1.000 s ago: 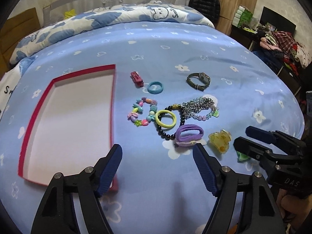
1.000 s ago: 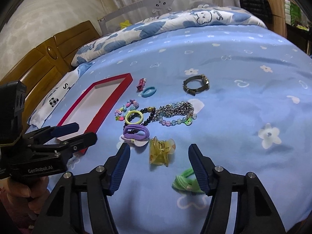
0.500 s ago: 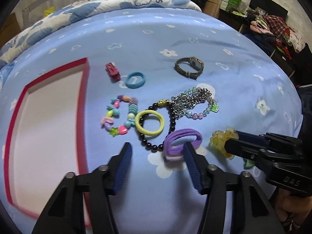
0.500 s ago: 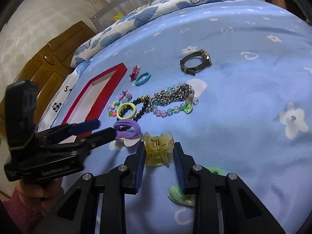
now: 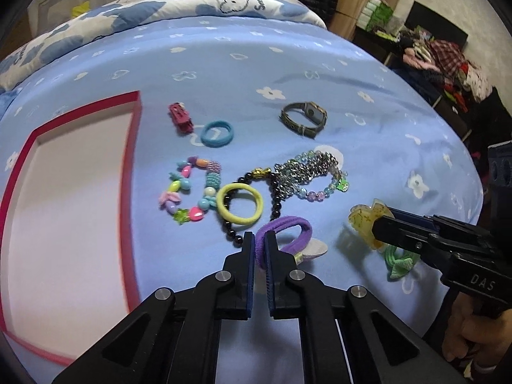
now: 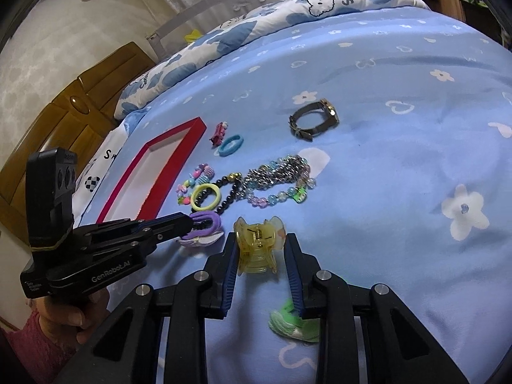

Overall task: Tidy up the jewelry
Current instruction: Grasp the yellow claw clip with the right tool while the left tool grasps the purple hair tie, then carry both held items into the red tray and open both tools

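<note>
My left gripper (image 5: 260, 240) sits low over the bed, its blue-padded fingers (image 5: 249, 265) drawn almost together with a thin band pinched between them. Seen from the right wrist, it reaches in from the left, and my left hand (image 6: 75, 315) wraps its black handle, a pink sleeve at the wrist. My right gripper (image 6: 260, 249) has its fingers (image 6: 231, 265) pressed against both sides of a clip. My right hand (image 5: 473, 332) grips its handle at the frame's lower right.
</note>
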Demonstrator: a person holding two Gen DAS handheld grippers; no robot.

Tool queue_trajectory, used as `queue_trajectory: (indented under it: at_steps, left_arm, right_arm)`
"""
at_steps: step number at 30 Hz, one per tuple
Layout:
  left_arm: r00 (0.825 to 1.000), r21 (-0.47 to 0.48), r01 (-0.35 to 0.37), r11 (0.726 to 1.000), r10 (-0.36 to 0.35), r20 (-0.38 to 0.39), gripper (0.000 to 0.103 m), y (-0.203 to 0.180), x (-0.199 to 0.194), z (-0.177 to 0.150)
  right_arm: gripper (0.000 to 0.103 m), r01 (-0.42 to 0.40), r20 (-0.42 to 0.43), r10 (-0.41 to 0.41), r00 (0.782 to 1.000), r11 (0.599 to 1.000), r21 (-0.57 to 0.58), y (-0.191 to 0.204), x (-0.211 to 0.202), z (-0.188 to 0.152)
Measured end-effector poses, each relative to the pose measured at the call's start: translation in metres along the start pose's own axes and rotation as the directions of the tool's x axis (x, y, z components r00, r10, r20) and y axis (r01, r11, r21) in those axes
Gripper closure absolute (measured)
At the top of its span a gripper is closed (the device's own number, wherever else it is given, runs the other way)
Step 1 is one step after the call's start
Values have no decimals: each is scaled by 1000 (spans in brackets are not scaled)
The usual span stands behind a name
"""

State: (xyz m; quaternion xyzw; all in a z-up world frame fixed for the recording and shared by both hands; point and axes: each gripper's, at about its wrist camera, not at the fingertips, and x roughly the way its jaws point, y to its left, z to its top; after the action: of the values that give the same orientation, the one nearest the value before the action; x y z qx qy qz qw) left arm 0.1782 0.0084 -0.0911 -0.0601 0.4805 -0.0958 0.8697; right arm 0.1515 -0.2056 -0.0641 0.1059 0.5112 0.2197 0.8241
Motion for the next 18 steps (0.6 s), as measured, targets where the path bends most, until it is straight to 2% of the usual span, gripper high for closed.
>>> queue_trajectory:
  at_steps: [10,18]
  left_arm:
    - [996,-115,-12,993,22,86,99,36,-49,-11]
    - [989,-212,-58,976,85,118,99,77,-79,-16]
  right_arm:
    - [75,-36,3,36,999,999,-38,23,3,12]
    - [75,-85,-19,83,996,991,-104,62,25,26]
